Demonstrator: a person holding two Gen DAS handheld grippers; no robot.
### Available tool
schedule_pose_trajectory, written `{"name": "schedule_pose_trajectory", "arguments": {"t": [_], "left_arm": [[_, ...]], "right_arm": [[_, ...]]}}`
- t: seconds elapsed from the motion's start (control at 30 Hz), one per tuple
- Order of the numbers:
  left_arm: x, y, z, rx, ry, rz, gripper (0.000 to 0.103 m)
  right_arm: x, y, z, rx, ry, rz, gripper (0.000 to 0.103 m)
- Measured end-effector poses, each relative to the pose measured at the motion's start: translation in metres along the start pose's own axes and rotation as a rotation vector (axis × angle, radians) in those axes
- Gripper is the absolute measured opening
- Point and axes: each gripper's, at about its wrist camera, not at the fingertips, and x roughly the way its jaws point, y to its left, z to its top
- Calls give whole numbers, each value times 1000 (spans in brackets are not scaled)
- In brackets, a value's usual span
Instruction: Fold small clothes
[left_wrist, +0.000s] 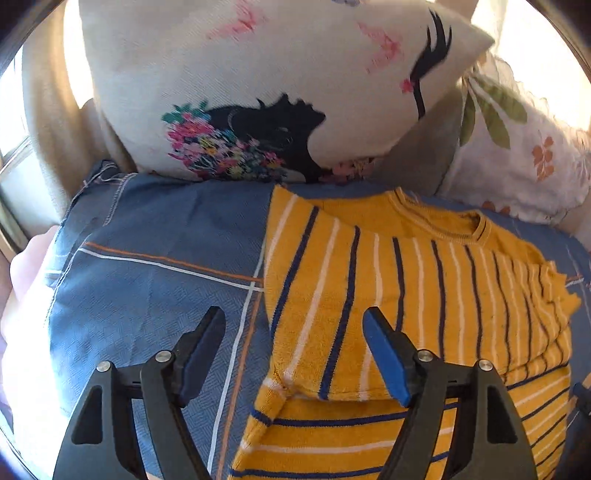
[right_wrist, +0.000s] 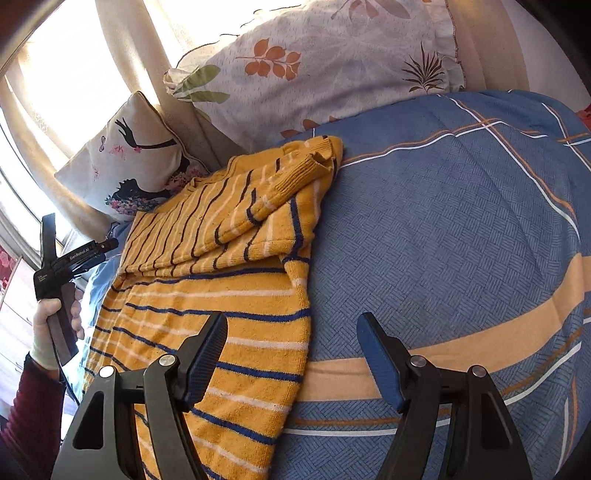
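Left wrist view: left gripper fingers apart, empty, straddling the near-left fold edge of the striped yellow sweater on the blue bedspread. Right gripper likewise apart; sweater's long axis runs ahead-left of it.

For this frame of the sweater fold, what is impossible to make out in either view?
- Sweater hem: cut off by the bottom edge in both wrist views.
- Its underside and far sleeve: covered by the folded-over layers.
- Left gripper fingers, right wrist view: too small to tell apart.
- Window beyond the curtain: washed out by glare.
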Motion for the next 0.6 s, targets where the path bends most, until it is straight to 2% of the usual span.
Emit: {"name": "schedule_pose_trajectory", "arguments": {"t": [0.03, 0.07, 0.1, 0.13, 0.17, 0.23, 0.4, 0.53, 0.6], "left_arm": [[10, -2, 1, 8, 29, -6, 75], [19, -2, 2, 7, 61, -34, 55], [25, 1, 4, -8, 94, -93, 32], [26, 5, 5, -42, 107, -131, 16], [23, 11, 6, -79, 95, -150, 13], [18, 30, 6, -145, 75, -195, 8], [21, 75, -7, -271, 90, -194, 9], [5, 97, -21, -331, 75, -239, 23], [-9, 101, -33, -346, 77, -273, 24]], "right_arm": [[1, 0, 0, 4, 2, -4, 77], [1, 1, 0, 7, 2, -9, 77], [1, 2, 1, 7, 2, -16, 77], [2, 4, 2, 4, 3, -23, 77], [2, 6, 2, -2, 3, -32, 77], [2, 10, 3, -14, 3, -45, 77], [7, 13, 7, -17, 12, -63, 77], [14, 15, 7, 7, 25, -40, 77], [14, 18, 7, 7, 27, -33, 77]]}}
